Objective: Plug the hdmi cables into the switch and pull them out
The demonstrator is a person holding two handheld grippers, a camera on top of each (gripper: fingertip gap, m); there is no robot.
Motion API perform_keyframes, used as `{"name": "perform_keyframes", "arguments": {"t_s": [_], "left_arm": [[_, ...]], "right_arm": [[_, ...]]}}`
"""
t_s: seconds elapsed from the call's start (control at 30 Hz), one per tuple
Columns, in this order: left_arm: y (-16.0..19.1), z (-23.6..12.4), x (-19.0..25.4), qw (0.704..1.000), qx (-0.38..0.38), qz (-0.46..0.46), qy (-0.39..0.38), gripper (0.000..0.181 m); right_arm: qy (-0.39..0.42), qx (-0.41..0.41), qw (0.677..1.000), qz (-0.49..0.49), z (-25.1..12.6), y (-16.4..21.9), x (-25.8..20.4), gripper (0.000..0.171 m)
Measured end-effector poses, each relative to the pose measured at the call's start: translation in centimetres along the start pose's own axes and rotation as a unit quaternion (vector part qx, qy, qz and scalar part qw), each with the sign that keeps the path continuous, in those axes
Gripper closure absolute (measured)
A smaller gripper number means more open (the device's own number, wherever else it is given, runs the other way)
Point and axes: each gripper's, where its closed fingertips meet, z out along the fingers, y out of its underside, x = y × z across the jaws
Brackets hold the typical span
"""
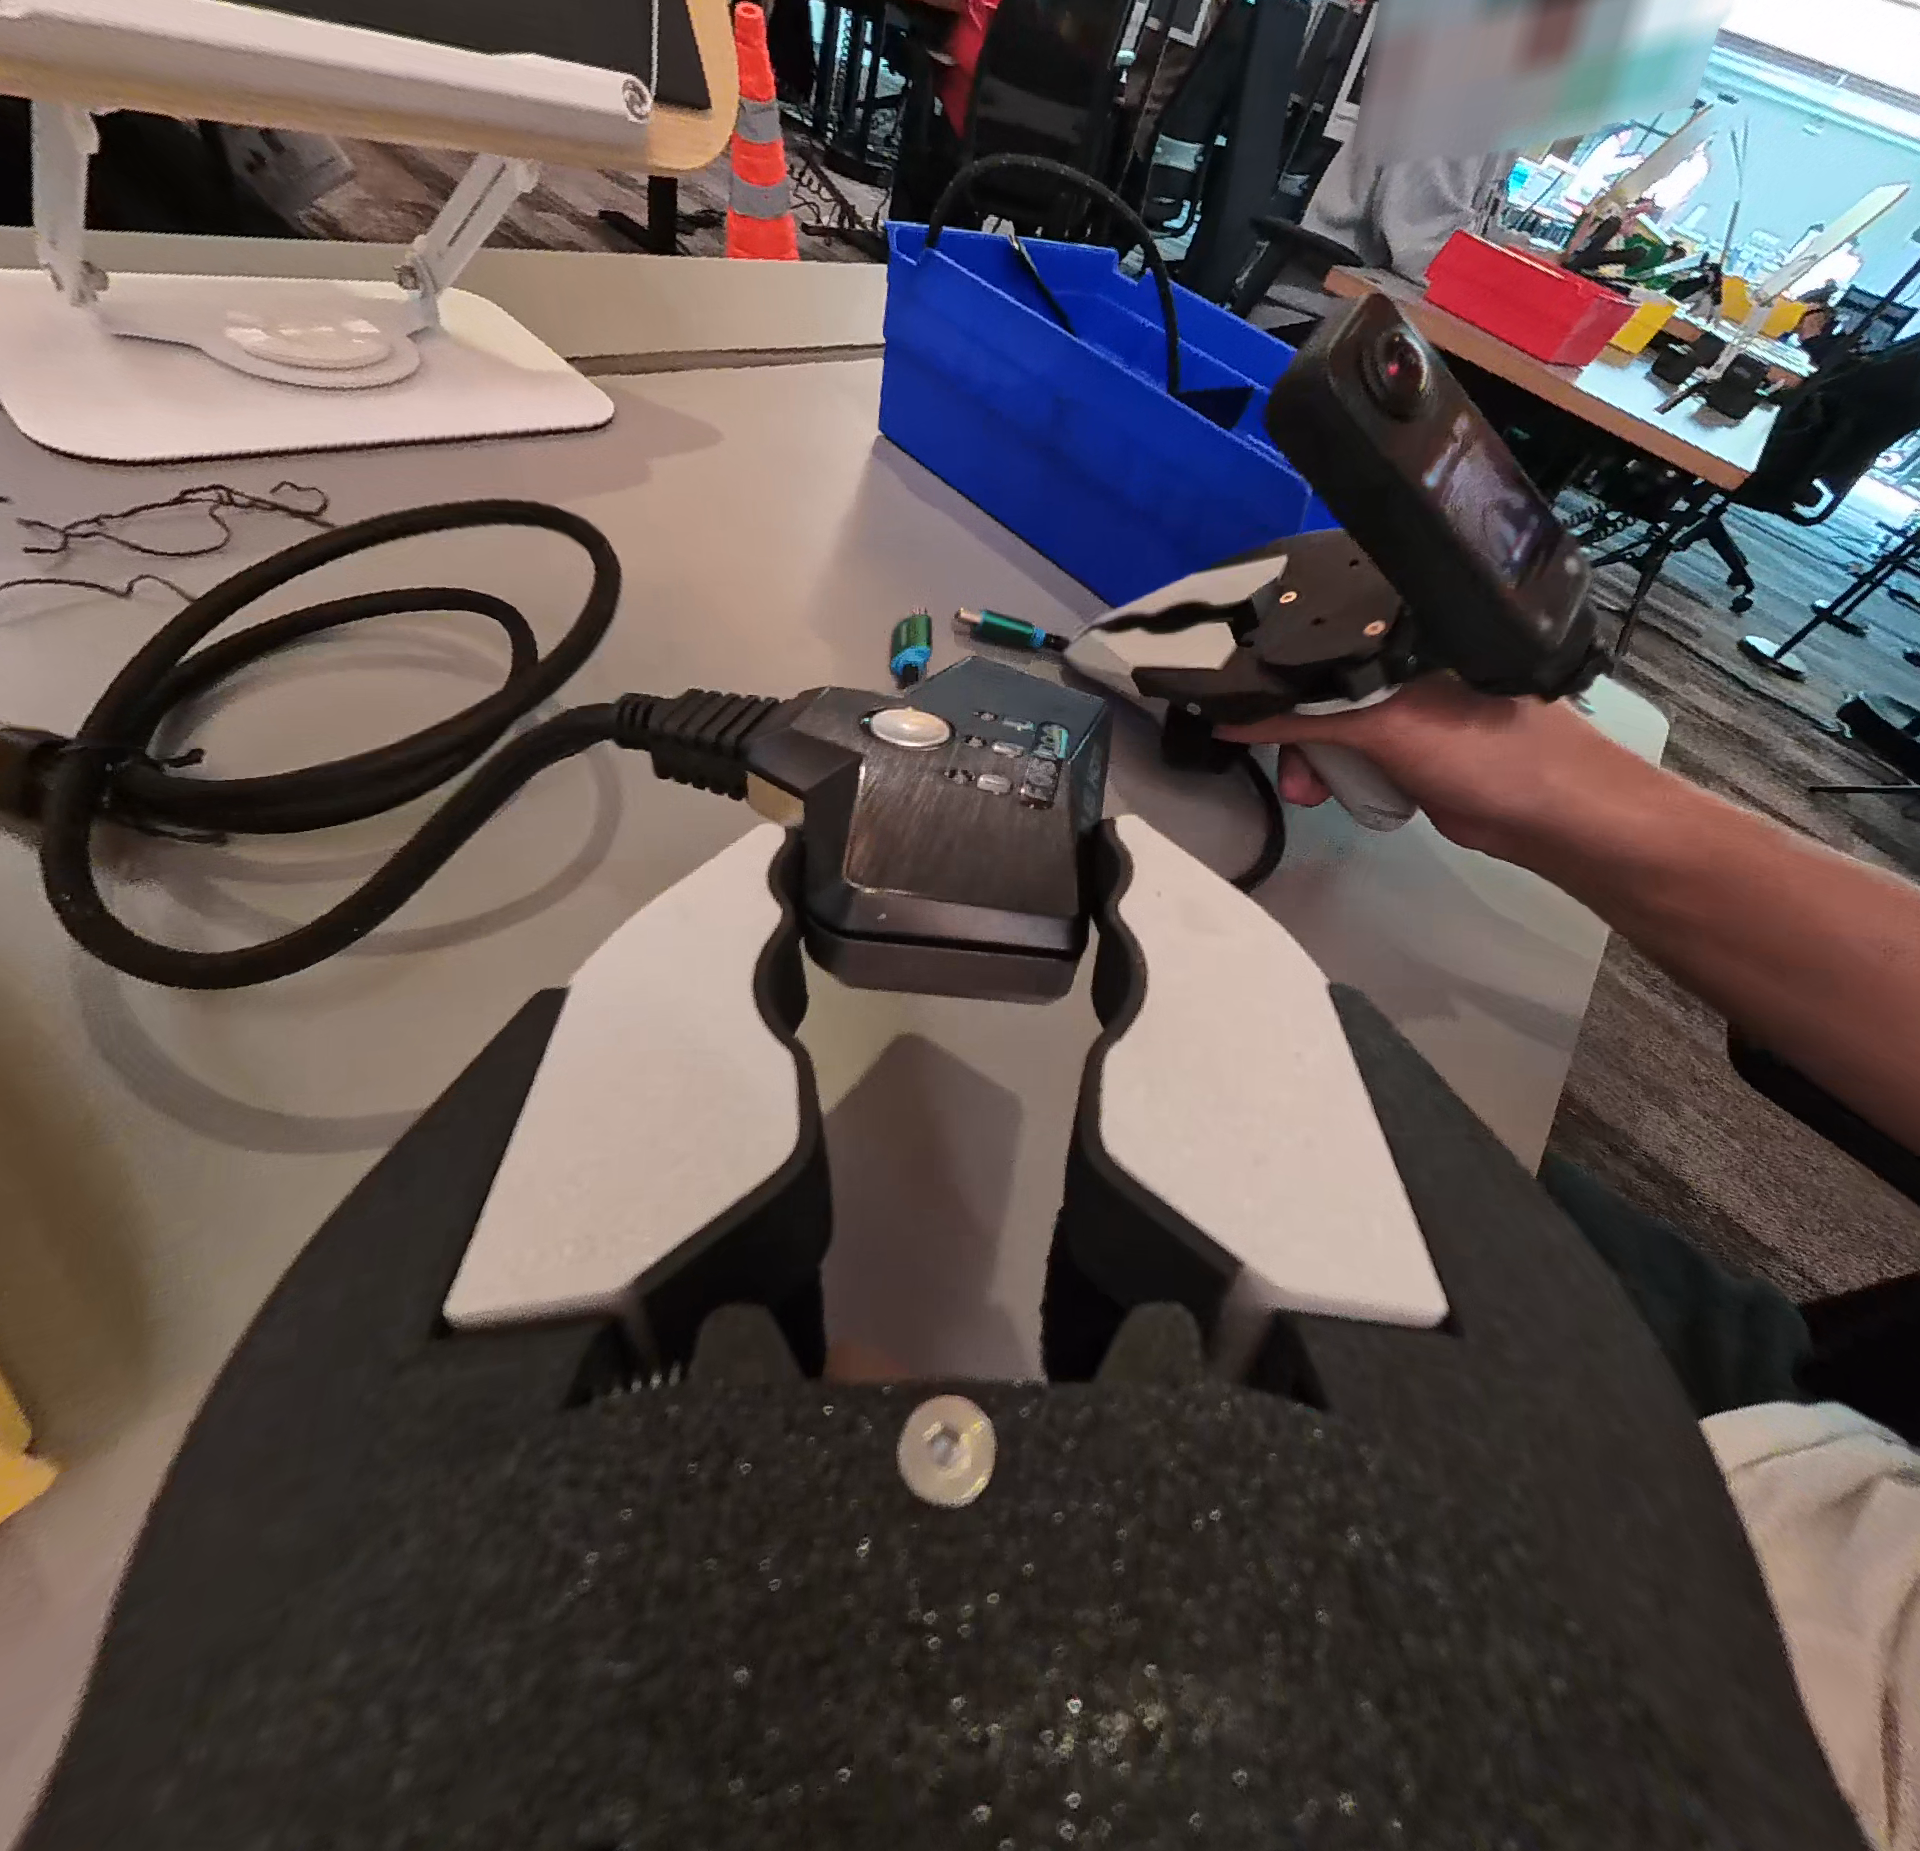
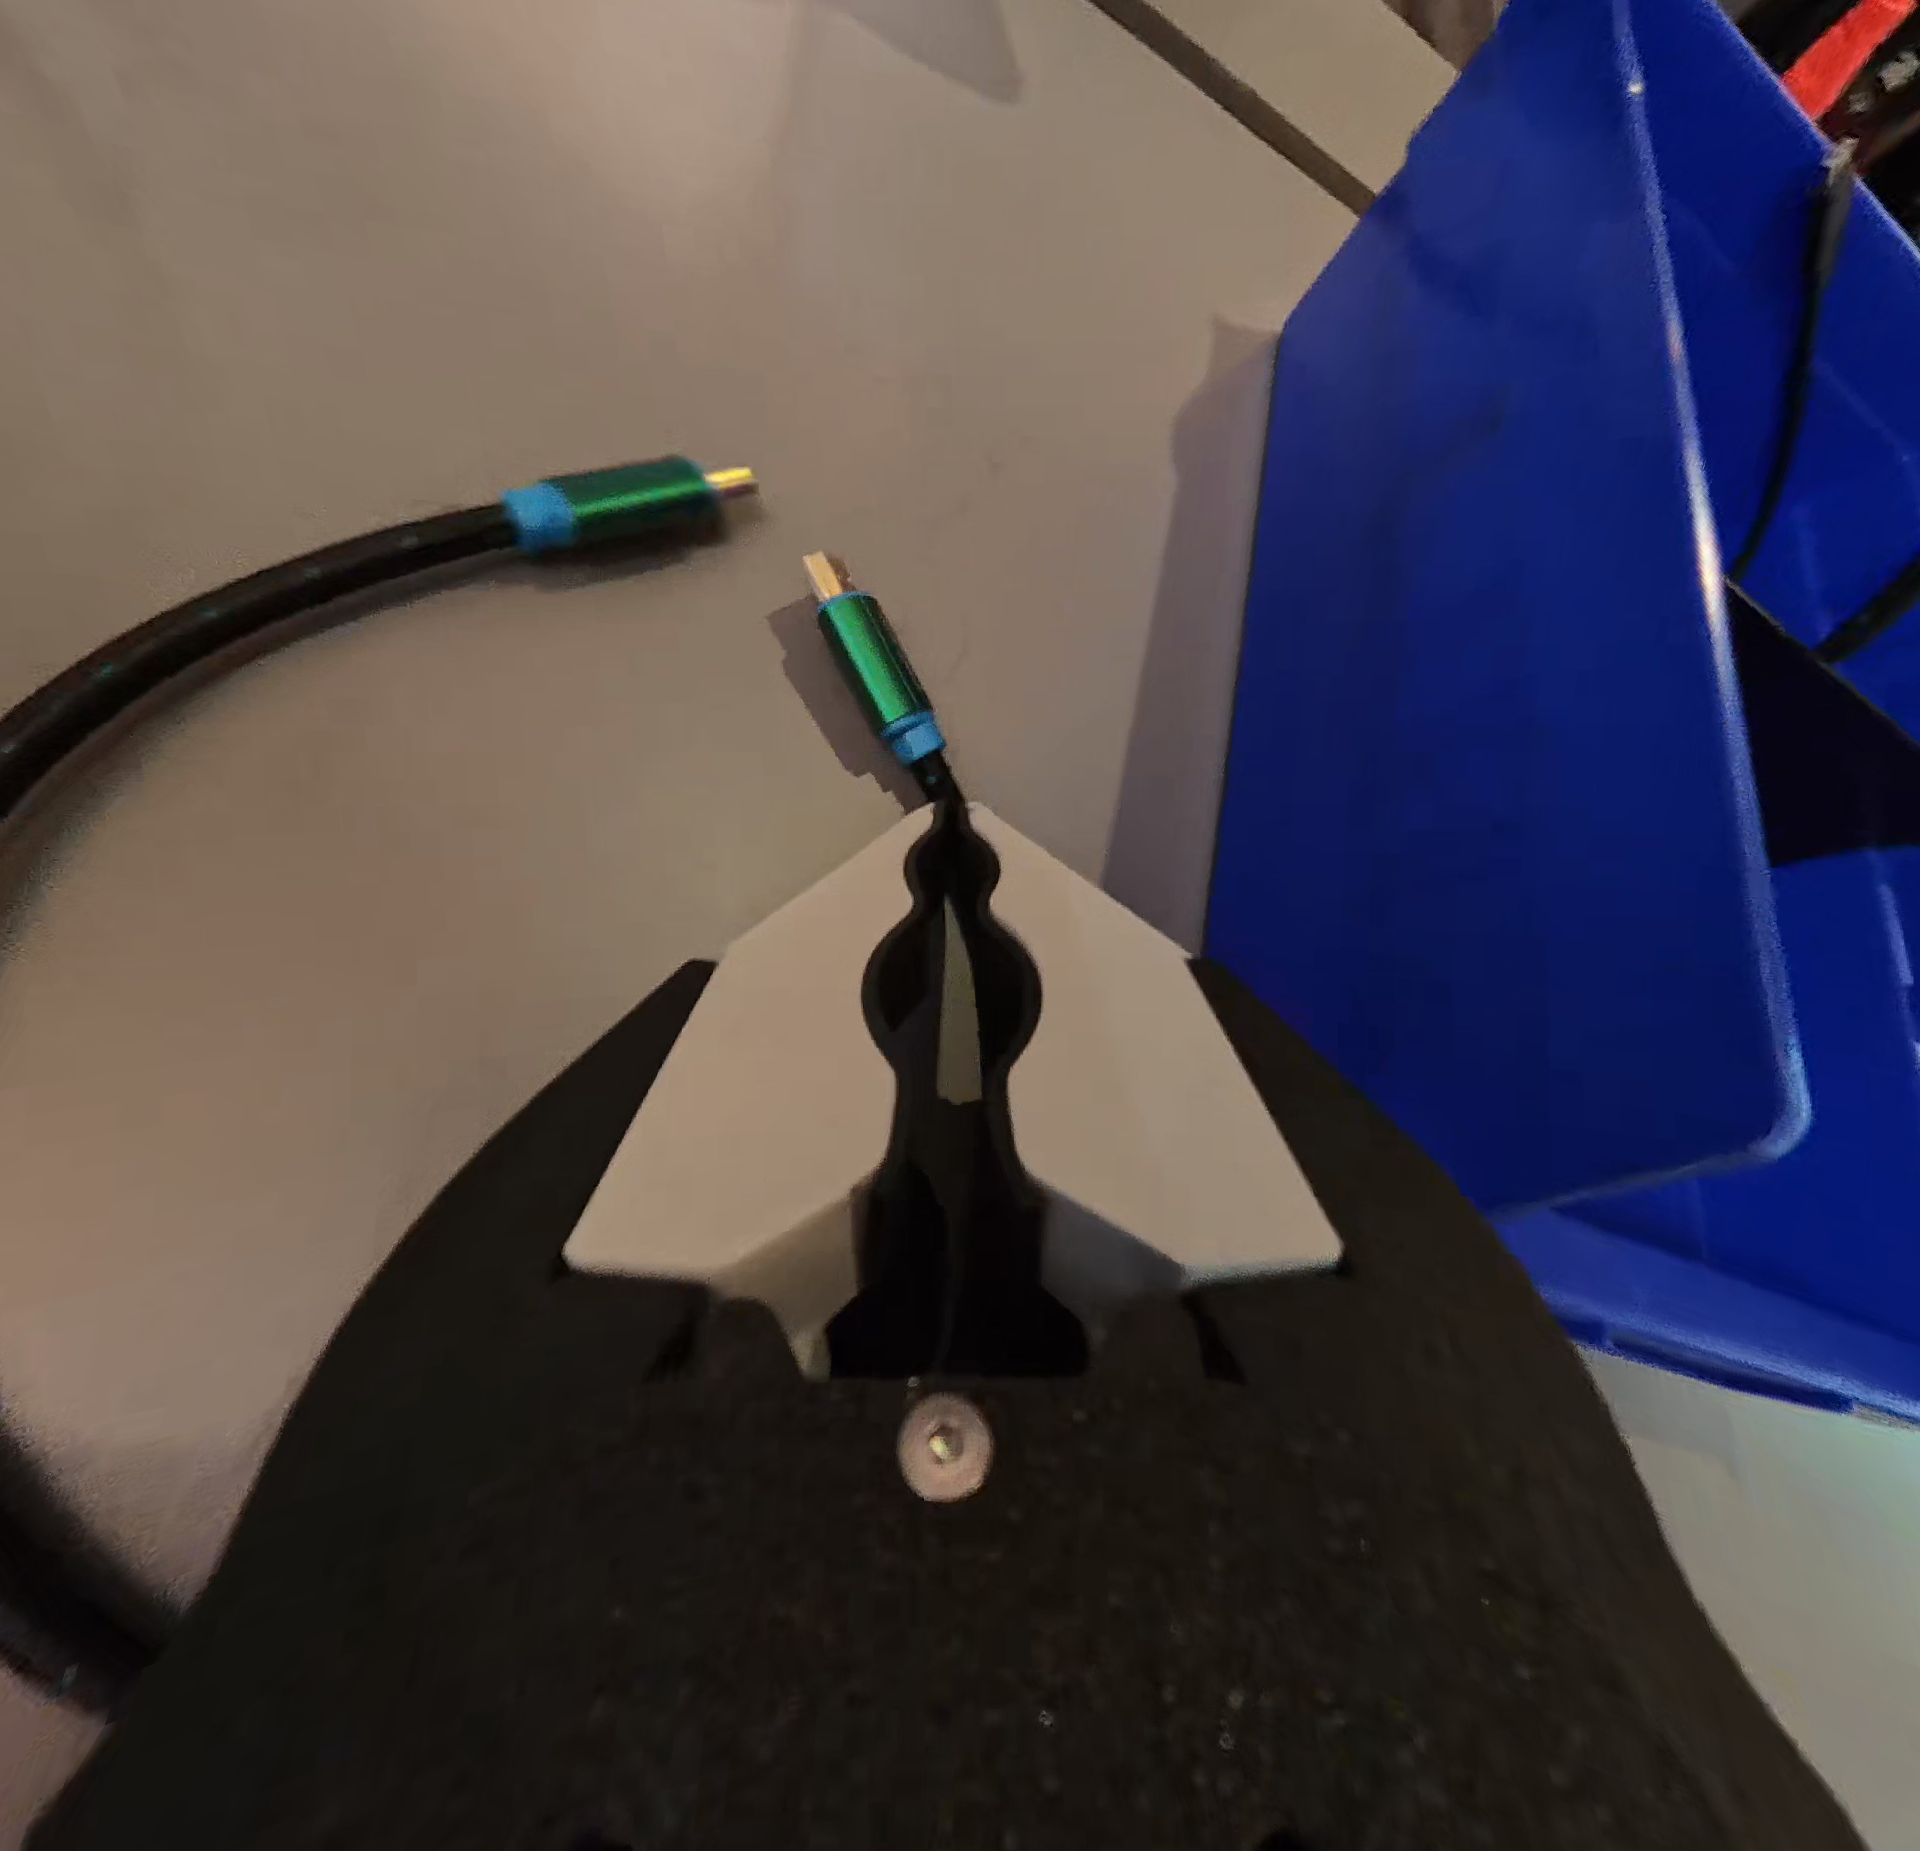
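Switch (image 1: 961, 825), small, rigid and light, sits clamped in your left gripper (image 1: 940, 866) above the table, while your right gripper (image 2: 951, 814) pinches the limp cable behind the green HDMI plug (image 2: 873, 663); regrip its stiff shell.

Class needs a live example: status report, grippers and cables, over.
Left gripper shut on switch, black cable plugged in. Right gripper pinching green cable behind plug. Second green plug loose on table. Nothing blocking.
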Motion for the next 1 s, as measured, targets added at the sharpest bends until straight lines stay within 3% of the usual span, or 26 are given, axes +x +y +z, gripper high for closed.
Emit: {"name": "perform_keyframes", "arguments": {"t_s": [0.1, 0.23, 0.37, 0.43, 0.47, 0.5, 0.6, 0.7, 0.9, 0.93, 1.0], "left_arm": [[0.1, 0.3, 0.0, 1.0, -0.004, 0.006, 0.004, 0.129], [0.2, 0.5, -0.1, 1.0, -0.009, -0.001, 0.015, 0.129], [0.4, 0.6, -0.3, 1.0, -0.012, -0.01, 0.02, 0.129], [0.5, 0.6, -0.3, 1.0, -0.014, -0.015, 0.022, 0.129], [0.5, 0.6, -0.3, 1.0, -0.014, -0.016, 0.023, 0.129], [0.6, 0.6, -0.3, 0.999, -0.015, -0.016, 0.024, 0.129], [0.9, 0.7, -0.2, 0.999, -0.022, -0.01, 0.025, 0.129], [1.0, 0.8, -0.2, 0.999, -0.024, -0.013, 0.026, 0.129], [1.2, 0.8, -0.1, 0.999, -0.027, -0.017, 0.024, 0.129], [1.2, 0.8, -0.1, 0.999, -0.026, -0.017, 0.024, 0.129], [1.1, 0.6, -0.1, 0.999, -0.024, -0.018, 0.022, 0.129]], "right_arm": [[-0.095, -0.021, 0.995, 0.032, -1.2, 0.6, -2.5, 0.171], [-0.27, 0.001, 0.959, 0.086, -4.8, -0.2, -6.1, 0.171], [-0.231, 0.101, 0.956, 0.149, -6.1, -2.0, -1.5, 0.17], [-0.283, 0.096, 0.935, 0.191, -7.9, -1.5, -1.4, 0.159], [-0.329, 0.105, 0.921, 0.183, -9.2, -1.2, -2.0, 0.143], [-0.356, 0.118, 0.91, 0.18, -10.2, -0.6, -2.3, 0.141], [-0.286, 0.123, 0.931, 0.192, -9.6, 1.8, 0.1, 0.14], [-0.205, 0.048, 0.965, 0.154, -7.3, 4.6, 1.3, 0.139], [-0.195, -0.001, 0.969, 0.151, -5.3, 4.9, -0.6, 0.143], [-0.187, -0.012, 0.971, 0.146, -5.1, 5.1, -0.5, 0.157], [-0.198, -0.026, 0.969, 0.143, -5.4, 5.3, -0.6, 0.163]]}}
